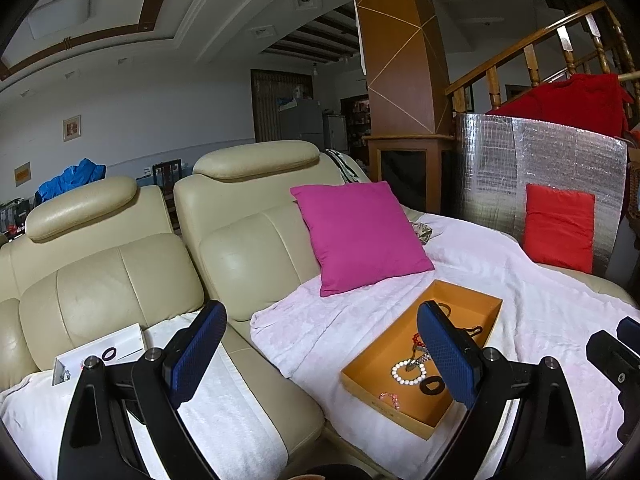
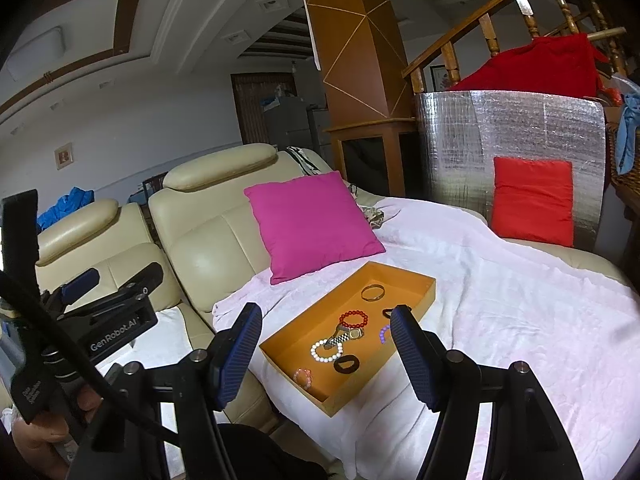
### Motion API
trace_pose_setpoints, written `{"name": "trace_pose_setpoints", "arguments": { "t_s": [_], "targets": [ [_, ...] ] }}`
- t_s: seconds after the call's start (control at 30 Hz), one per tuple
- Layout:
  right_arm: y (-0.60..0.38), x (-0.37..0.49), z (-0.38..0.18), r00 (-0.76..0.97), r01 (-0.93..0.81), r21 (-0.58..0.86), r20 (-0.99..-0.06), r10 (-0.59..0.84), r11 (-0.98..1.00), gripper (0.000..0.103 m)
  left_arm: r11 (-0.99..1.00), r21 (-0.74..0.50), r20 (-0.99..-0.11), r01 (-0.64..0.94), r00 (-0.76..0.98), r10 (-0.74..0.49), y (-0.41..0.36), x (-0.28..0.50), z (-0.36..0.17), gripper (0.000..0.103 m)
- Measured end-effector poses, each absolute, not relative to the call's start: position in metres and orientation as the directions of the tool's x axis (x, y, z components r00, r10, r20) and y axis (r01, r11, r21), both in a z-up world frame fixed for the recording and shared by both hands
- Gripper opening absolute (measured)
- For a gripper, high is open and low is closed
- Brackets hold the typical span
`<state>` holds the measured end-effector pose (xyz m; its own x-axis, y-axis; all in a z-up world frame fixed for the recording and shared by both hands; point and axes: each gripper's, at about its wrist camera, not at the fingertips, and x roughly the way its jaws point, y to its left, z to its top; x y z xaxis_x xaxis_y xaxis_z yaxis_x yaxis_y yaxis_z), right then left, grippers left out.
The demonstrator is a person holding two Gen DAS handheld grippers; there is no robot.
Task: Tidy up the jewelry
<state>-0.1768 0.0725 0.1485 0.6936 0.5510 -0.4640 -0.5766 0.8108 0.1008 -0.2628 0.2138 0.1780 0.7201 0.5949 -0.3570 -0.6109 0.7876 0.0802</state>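
Observation:
An orange tray (image 2: 404, 276) (image 1: 472, 292) lies on a white blanket on the sofa. In it are a gold bangle (image 2: 373, 292), a red bead bracelet (image 2: 353, 318), a watch (image 2: 345, 336), a white bead bracelet (image 2: 325, 352) (image 1: 407, 372), a black hair ring (image 2: 346, 364) (image 1: 431, 385), a pink bracelet (image 2: 303, 376) and a purple one (image 2: 383, 333). A white box (image 1: 100, 350) on the left seat holds a dark ring (image 1: 109, 354). My left gripper (image 1: 322, 356) is open and empty above the seats. My right gripper (image 2: 326, 354) is open and empty above the tray.
A magenta pillow (image 2: 310, 224) leans on the sofa back behind the tray. A red pillow (image 2: 532, 200) stands against a silver foil panel (image 2: 516, 132) at the right. A white towel (image 1: 224, 408) covers the left seat. A wooden column and stair rail stand behind.

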Motion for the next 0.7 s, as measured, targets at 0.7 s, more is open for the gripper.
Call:
{"name": "trace_pose_setpoints", "arguments": {
  "t_s": [0.7],
  "targets": [
    [0.0792, -0.1768, 0.1462, 0.695, -0.576, 0.09, -0.469, 0.545, 0.812, 0.07, 0.785, 0.095, -0.366, -0.612, 0.712, 0.599, 0.2185, -0.2604, 0.1719, 0.096]
  ]
}}
